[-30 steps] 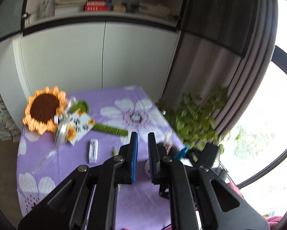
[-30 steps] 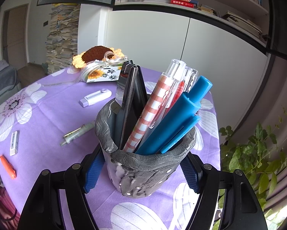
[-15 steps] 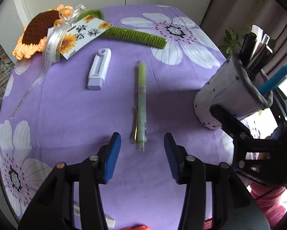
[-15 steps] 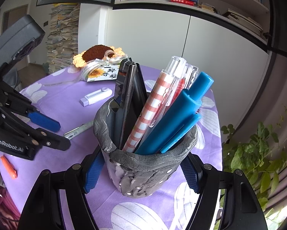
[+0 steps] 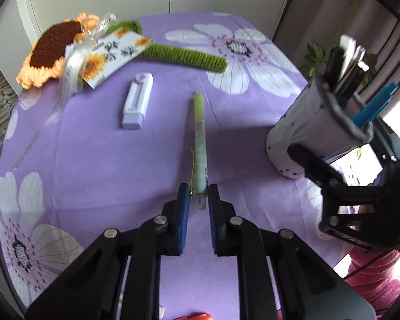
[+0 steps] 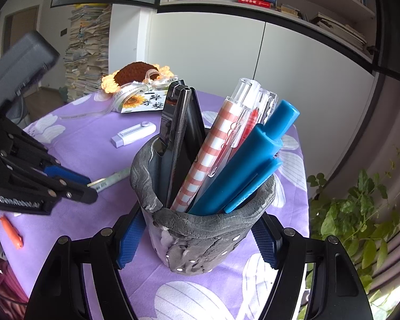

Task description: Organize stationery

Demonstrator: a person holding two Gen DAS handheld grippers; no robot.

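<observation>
Left claw (image 5: 199,196), its jaws having just been closing, clamps the near end of the green pen (image 5: 200,144) lying on the counter (image 5: 98,160), ready for lifting. Right claw (image 6: 197,240) grips the grey pen holder (image 6: 200,229), steadying it as the receptacle.

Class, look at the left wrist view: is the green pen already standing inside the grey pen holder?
No. The green pen lies flat on the purple tablecloth, apart from the grey pen holder.

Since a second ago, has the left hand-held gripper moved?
Yes. The left hand-held gripper came down onto the purple tablecloth and closed on the green pen.
</observation>
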